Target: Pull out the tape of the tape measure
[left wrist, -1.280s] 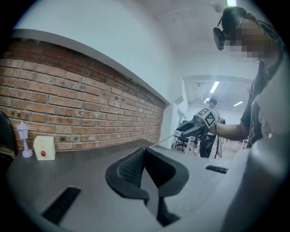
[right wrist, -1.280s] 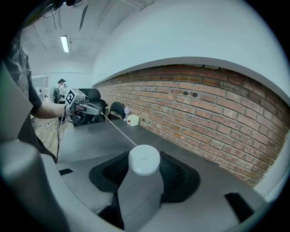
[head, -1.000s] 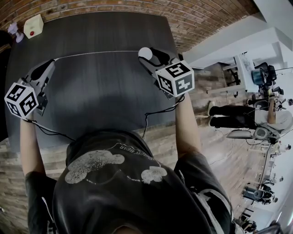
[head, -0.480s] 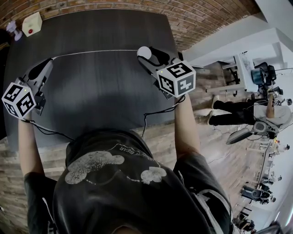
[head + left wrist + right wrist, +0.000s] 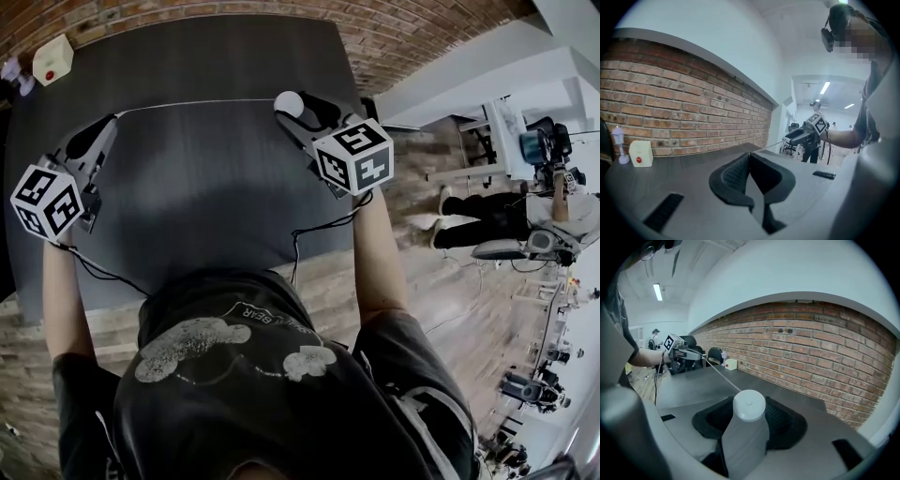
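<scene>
A round white tape measure (image 5: 288, 102) (image 5: 749, 405) hangs above the dark table (image 5: 206, 197), with my right gripper (image 5: 294, 112) (image 5: 750, 420) shut on its case. Its thin tape (image 5: 197, 105) (image 5: 719, 372) (image 5: 772, 145) runs out taut to the left, above the table. My left gripper (image 5: 111, 121) (image 5: 750, 157) is shut on the tape's end. The left gripper view shows the right gripper (image 5: 806, 133) at the line's far end. The right gripper view shows the left gripper (image 5: 686, 352) the same way.
A white box with a red button (image 5: 53, 58) (image 5: 641, 153) (image 5: 731, 363) stands at the table's far left corner, a small pale object (image 5: 11, 67) (image 5: 618, 140) beside it. A brick wall (image 5: 403, 37) lies behind. Right of the table are a wooden floor, chairs and a person (image 5: 487, 220).
Almost nothing differs. The tape stays stretched between the two grippers, which have shifted only slightly and kept about the same distance apart.
</scene>
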{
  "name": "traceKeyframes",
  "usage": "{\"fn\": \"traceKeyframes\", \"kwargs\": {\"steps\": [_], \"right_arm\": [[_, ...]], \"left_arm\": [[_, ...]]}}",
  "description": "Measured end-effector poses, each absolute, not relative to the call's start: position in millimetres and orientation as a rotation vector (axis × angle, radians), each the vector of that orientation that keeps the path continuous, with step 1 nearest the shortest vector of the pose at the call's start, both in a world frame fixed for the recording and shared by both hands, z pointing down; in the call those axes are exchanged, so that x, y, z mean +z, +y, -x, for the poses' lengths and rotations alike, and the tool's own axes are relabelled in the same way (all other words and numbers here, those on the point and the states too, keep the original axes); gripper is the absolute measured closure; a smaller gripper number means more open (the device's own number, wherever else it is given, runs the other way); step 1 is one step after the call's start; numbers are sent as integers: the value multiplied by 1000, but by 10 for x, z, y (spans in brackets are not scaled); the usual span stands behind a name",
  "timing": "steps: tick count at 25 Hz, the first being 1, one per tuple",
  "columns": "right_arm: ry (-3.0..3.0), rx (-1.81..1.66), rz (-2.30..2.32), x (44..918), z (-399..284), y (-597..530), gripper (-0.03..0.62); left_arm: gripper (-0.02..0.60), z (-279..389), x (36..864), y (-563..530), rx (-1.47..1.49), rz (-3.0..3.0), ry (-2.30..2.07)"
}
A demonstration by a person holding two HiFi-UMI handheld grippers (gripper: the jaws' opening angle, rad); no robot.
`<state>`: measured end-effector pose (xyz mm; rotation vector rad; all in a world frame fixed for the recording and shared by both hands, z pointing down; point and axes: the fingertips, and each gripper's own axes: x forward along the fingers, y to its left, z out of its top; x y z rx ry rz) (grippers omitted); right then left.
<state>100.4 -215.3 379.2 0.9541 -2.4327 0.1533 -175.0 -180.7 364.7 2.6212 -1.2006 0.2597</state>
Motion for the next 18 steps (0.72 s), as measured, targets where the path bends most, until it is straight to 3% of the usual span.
{"fn": "traceKeyframes", "kwargs": {"steps": [18], "right_arm": [[-2341, 188, -1206, 4273, -2176, -3798, 359]], "left_arm": [[571, 554, 4055, -3695, 514, -2597, -1401]]}}
